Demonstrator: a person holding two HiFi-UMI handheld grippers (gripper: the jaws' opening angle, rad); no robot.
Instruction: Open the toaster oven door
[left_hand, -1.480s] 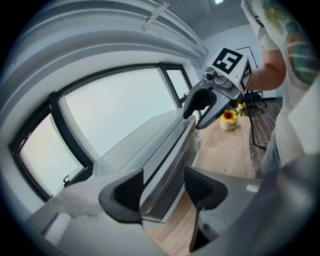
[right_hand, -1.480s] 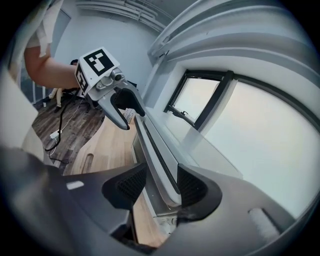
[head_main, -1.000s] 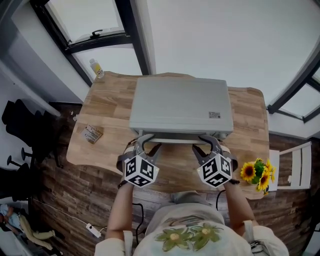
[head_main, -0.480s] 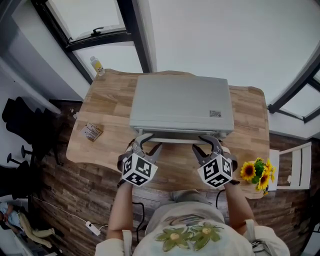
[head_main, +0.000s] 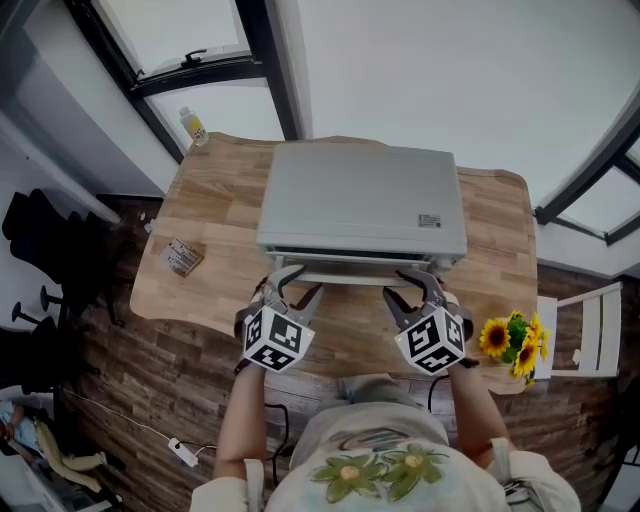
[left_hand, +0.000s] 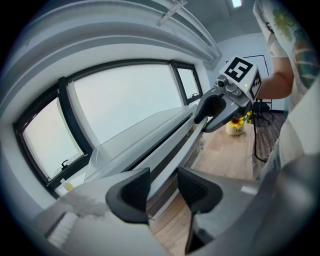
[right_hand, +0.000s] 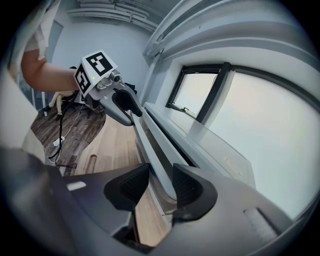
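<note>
A grey toaster oven (head_main: 360, 200) stands on the wooden table (head_main: 215, 215), its door facing me. The pale handle bar (head_main: 350, 279) runs across the door's front. My left gripper (head_main: 292, 283) holds the bar near its left end, and in the left gripper view (left_hand: 164, 187) the handle (left_hand: 172, 150) fills the space between the pads. My right gripper (head_main: 412, 285) holds the bar near its right end, with the bar (right_hand: 155, 150) pinched between its pads (right_hand: 161, 184). A thin dark slit shows along the door's top edge.
A small bottle (head_main: 193, 127) stands at the table's far left corner and a small packet (head_main: 181, 257) lies near the left edge. A pot of sunflowers (head_main: 512, 342) sits at the front right corner, beside a white chair (head_main: 590, 330). Window frames rise behind the table.
Both grippers stay on the handle. The left gripper's marker cube has rolled slightly, and the dark slit along the door's top looks a little wider.
</note>
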